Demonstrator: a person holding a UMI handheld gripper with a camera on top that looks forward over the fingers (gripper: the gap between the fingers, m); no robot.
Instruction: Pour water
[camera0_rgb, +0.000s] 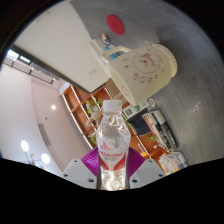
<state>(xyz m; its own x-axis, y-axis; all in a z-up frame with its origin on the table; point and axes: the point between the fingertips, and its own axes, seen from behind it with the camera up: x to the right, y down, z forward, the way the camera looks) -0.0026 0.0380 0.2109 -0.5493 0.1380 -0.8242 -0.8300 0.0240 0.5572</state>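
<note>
My gripper (113, 168) is shut on a clear plastic water bottle (113, 140) with a white cap and a red-and-white label. Both purple pads (92, 160) press on its sides at the label. The bottle stands upright along the fingers while the whole view is strongly tilted. Beyond the bottle's cap a cream-coloured cup (145, 68) with red markings sits on a grey table (190, 90), its mouth facing toward the bottle. The bottle's cap is still a short way from the cup.
A round red mark (116, 25) lies on the grey table beyond the cup. Small packets and boxes (165, 135) lie near the table's edge. Wooden shelves (85, 105) and a white ceiling with lights (40, 120) show behind.
</note>
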